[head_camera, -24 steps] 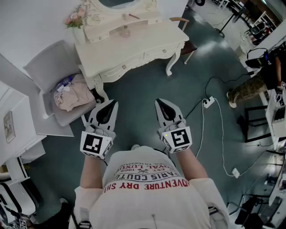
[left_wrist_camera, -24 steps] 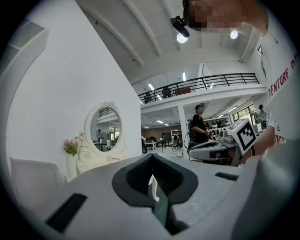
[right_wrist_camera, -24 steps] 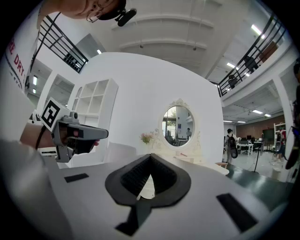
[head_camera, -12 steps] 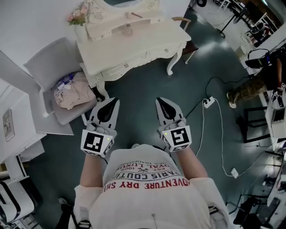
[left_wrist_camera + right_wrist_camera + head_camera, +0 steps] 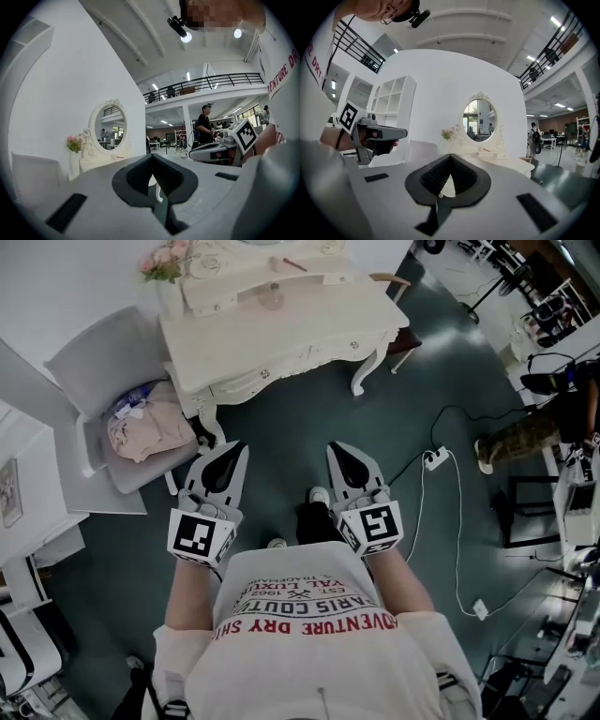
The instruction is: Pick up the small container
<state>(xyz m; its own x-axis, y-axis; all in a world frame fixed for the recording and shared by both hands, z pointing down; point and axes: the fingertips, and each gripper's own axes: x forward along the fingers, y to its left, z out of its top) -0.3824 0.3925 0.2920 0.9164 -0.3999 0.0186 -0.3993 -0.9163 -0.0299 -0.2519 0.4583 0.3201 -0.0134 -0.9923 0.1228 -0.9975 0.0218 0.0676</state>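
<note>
Both tongs are clenched and empty. The left tongs (image 5: pixel 238 450) are a pale grey, matte plastic shell tapering to a point. It has a black teardrop-shaped recess lined with ribbed pads. In the left gripper view the two tips meet at the apex with nothing between them. The right tongs (image 5: pixel 336 450) have the same shape. In the right gripper view they are also pressed tip to tip around no object. Each carries a white marker cube (image 5: pixel 199 536) with black squares at its rear. The tongs are level, side by side and apart, over a dark teal, slightly glossy floor (image 5: pixel 281 427).

The small container (image 5: pixel 271 299) is a roundish, pale pink thing, too small to make out in detail. It stands well ahead of both tongs, roughly between their lines of aim. It rests on the smooth cream tabletop (image 5: pixel 300 329) of a dressing table with carved edges, small drawer knobs and curved legs.

A thin reddish stick (image 5: pixel 293 264) lies beyond the container. An oval mirror (image 5: pixel 476 120) in an ornate white frame rises at the back. Pink flowers (image 5: pixel 161 262) stand far ahead and to the left of the left tongs.

Nearer, ahead and left of the left tongs, is a grey armchair (image 5: pixel 98 371) with a soft, crumpled bundle of pale pink cloth (image 5: pixel 150 432) on its seat. To the right of the right tongs, a thin white cable (image 5: pixel 457 521) winds across the floor from a white power strip (image 5: pixel 433 457). Behind the tongs is the person's white T-shirt (image 5: pixel 309 615) with red lettering.
</note>
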